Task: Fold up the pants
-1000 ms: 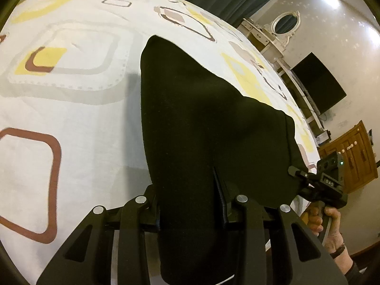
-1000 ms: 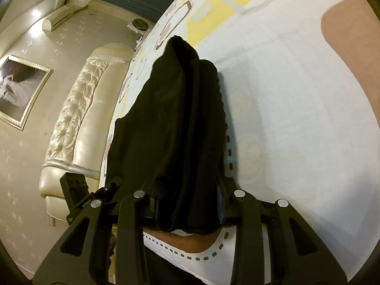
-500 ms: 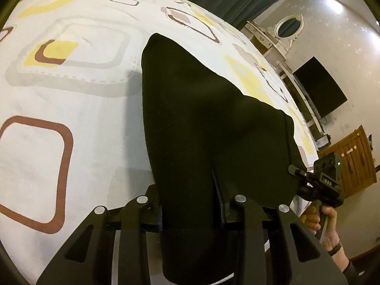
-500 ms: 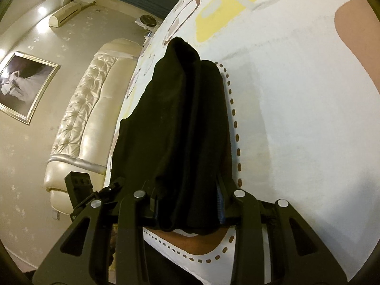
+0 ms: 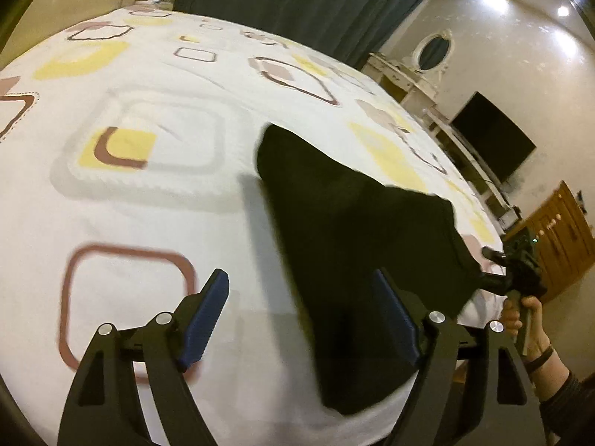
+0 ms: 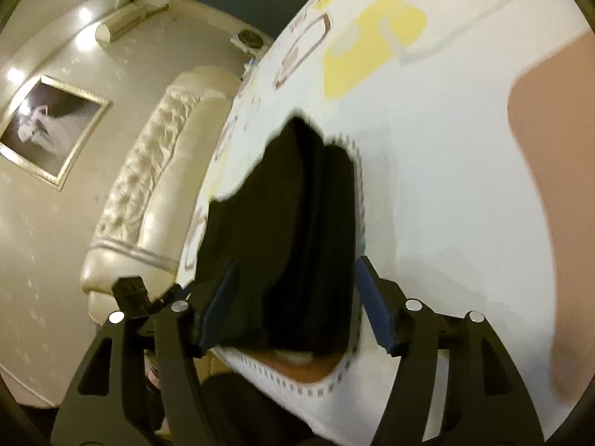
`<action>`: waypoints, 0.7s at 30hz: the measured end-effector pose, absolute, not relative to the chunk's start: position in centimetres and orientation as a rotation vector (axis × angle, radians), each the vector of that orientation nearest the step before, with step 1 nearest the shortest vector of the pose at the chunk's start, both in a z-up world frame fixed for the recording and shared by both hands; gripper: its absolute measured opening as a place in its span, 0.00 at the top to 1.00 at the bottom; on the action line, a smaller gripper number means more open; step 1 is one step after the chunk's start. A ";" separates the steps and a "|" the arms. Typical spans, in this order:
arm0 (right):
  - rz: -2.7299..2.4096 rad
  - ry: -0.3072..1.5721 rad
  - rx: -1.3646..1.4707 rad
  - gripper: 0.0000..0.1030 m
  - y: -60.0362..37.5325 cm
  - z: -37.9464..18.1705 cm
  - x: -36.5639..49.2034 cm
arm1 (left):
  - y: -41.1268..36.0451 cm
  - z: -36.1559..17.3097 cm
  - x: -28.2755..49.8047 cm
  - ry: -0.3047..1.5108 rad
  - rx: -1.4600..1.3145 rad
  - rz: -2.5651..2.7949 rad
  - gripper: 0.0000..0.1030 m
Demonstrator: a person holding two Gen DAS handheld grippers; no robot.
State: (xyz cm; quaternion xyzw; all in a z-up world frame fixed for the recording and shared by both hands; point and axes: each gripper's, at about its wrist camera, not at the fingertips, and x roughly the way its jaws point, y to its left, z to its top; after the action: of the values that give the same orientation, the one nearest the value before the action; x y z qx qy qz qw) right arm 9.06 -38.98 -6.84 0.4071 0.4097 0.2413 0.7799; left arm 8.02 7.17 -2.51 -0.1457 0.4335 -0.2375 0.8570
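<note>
Opening over a bed, the left gripper [image 5: 301, 304] has its blue-padded jaws spread wide and still parting, with the near end of the black pants [image 5: 357, 245] lying loose between them, closer to the right-hand pad and not pressed by either. The right gripper [image 6: 293, 297] is also opening; the folded bundle of pants [image 6: 297, 230] sits between its pads, and both pads appear clear of the cloth. In the left wrist view the right gripper [image 5: 520, 267] shows at the far edge of the pants, held by a hand [image 5: 528, 319] in a dark sleeve.

The pants lie flat on the bedsheet [image 5: 148, 204], near the edge closest to the person. The sheet is white with rounded squares in yellow, brown and grey.

Beyond the bed hang dark curtains [image 5: 297, 3]. To the right stand a white dressing table with an oval mirror [image 5: 433, 52], a dark television [image 5: 491, 137] and a wooden cabinet [image 5: 557, 230]. The right wrist view shows a cream tufted headboard [image 6: 148, 171], a framed picture [image 6: 48, 126] and a wall air conditioner [image 6: 122, 24].
</note>
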 end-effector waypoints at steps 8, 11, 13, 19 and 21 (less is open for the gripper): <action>0.481 0.958 0.875 0.33 -38.4 -8.6 16.8 | 6.1 -5.4 16.3 1.026 -0.452 -0.541 0.24; 0.501 0.960 0.891 0.33 -37.8 -8.9 18.3 | 5.0 -6.3 18.2 1.053 -0.428 -0.551 0.24; 0.539 0.968 0.906 0.33 -37.2 -9.1 19.0 | 4.6 -6.8 19.0 1.059 -0.433 -0.559 0.24; 0.550 1.012 0.825 0.56 -35.2 -9.3 19.5 | 4.3 -7.4 19.4 1.068 -0.423 -0.564 0.49; 0.544 0.997 0.827 0.62 -35.2 -9.2 19.3 | 4.0 -7.3 19.1 1.067 -0.402 -0.568 0.64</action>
State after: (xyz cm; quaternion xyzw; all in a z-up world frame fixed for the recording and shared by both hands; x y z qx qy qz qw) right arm 19.27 -35.23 -9.16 0.3804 0.4585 0.2500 0.7632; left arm 19.14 4.02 -7.27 -0.1876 0.4981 -0.2654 0.8039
